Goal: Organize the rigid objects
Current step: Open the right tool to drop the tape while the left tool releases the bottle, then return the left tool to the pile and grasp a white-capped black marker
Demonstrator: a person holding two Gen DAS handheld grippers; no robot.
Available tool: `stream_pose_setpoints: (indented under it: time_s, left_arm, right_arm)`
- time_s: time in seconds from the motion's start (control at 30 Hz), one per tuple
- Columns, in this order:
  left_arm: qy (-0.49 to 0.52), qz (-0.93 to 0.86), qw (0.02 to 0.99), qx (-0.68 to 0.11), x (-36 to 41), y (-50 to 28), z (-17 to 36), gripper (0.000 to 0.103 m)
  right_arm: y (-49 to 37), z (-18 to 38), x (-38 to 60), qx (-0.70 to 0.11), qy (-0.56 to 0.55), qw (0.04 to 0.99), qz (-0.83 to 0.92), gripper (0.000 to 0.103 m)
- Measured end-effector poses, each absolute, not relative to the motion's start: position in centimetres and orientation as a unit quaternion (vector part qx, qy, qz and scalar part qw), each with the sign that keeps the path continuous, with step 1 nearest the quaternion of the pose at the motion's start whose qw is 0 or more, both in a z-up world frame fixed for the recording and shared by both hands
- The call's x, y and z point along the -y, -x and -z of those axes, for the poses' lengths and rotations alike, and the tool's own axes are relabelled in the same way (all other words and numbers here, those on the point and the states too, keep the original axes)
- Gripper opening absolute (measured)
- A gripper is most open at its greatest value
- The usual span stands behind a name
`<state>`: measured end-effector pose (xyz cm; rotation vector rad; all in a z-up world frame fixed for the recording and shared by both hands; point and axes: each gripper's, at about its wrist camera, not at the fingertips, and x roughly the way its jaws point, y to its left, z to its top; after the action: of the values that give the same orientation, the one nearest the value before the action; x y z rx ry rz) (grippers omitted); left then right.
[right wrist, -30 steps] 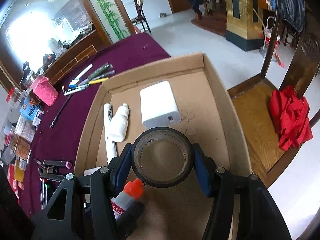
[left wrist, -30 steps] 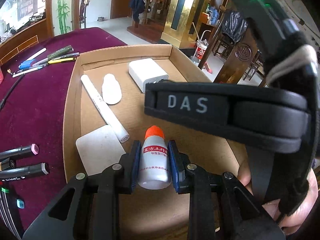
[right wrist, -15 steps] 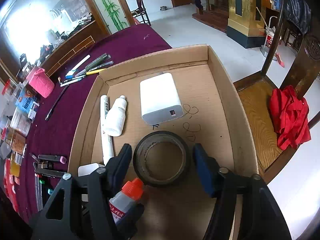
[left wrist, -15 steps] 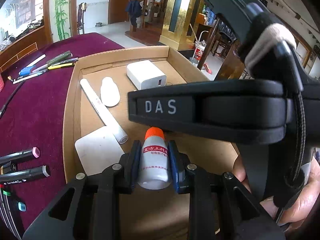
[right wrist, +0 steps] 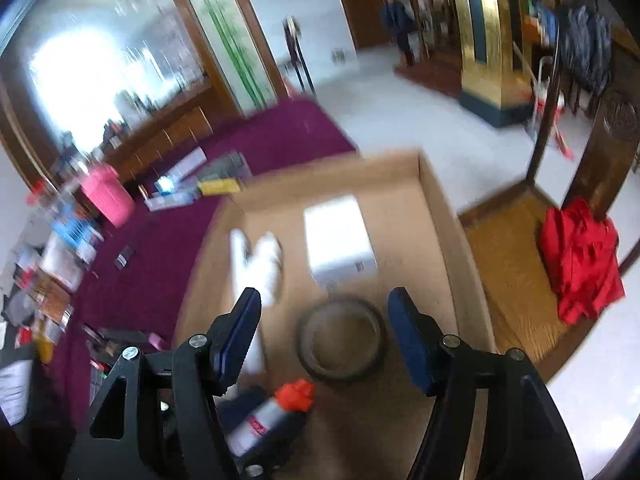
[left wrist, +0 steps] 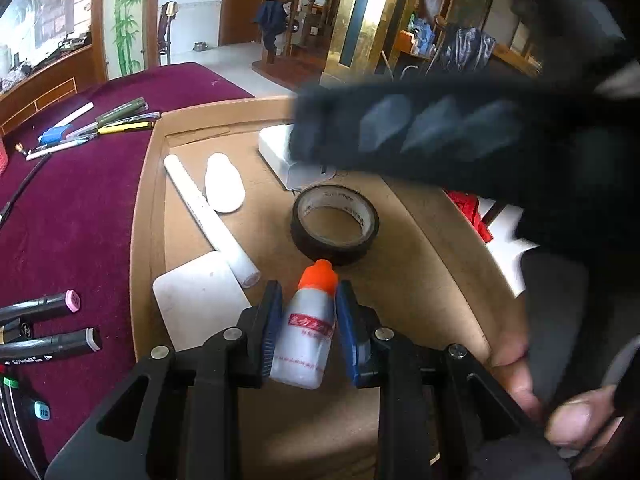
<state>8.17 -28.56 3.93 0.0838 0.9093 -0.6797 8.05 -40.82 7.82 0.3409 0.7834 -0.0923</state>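
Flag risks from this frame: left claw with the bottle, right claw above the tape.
1. The left claw grips the orange-capped bottle with its cap nearly at the tape roll; pushing forward could shove the roll.
2. The right claw is open above the roll, its body blurred across the left view, so the two claws could collide.
3. The cardboard tray is crowded: white tube, white card.
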Motion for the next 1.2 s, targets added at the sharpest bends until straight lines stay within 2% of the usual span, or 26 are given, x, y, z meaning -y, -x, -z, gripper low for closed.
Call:
stream_pose_setpoints:
  time_s: [0.07,0.1,0.17,0.23,0.37,0.53,0.87,1.03,1.2]
  left_arm:
    - [-0.033,0.320,0.842,-0.432,28.2,-8.4,-4.1,0.026]
    - [-0.027,0.320,0.843,-0.432,27.9,-8.5,-4.4,0.026]
    - [-0.017,0.316,0.848,-0.425,27.5,-8.5,-4.8,0.026]
    - [-0.009,0.308,0.853,-0.421,26.9,-8.8,-5.3,0.026]
    - [0.006,0.300,0.856,-0.420,26.0,-9.2,-5.7,0.026]
    - [0.013,0.296,0.858,-0.419,25.1,-8.9,-6.3,0.026]
    - [0.039,0.259,0.861,-0.436,22.2,-8.9,-8.3,0.026]
    - [0.008,0.209,0.869,-0.448,18.4,-8.1,-9.0,0.026]
    - [0.017,0.165,0.874,-0.457,11.1,-6.8,-8.2,0.026]
  right_arm:
    - [-6.5,-10.0,40.6,-0.317,-0.147,0.935,0.067,0.063]
    - [-5.6,-10.9,40.4,-0.282,-0.136,0.947,0.078,0.068]
    - [-3.8,-12.5,39.9,-0.214,-0.115,0.964,0.107,0.092]
    - [-3.1,-12.8,39.8,-0.187,-0.127,0.969,0.101,0.097]
    - [-4.0,-11.4,41.4,-0.221,-0.179,0.955,0.085,0.096]
    - [-2.9,-11.7,41.2,-0.179,-0.171,0.964,0.096,0.096]
    - [-3.8,-10.8,40.7,-0.212,-0.169,0.961,0.059,0.095]
    - [-4.0,-10.7,40.4,-0.230,-0.170,0.957,0.046,0.095]
    - [-4.0,-10.6,40.3,-0.237,-0.174,0.955,0.042,0.096]
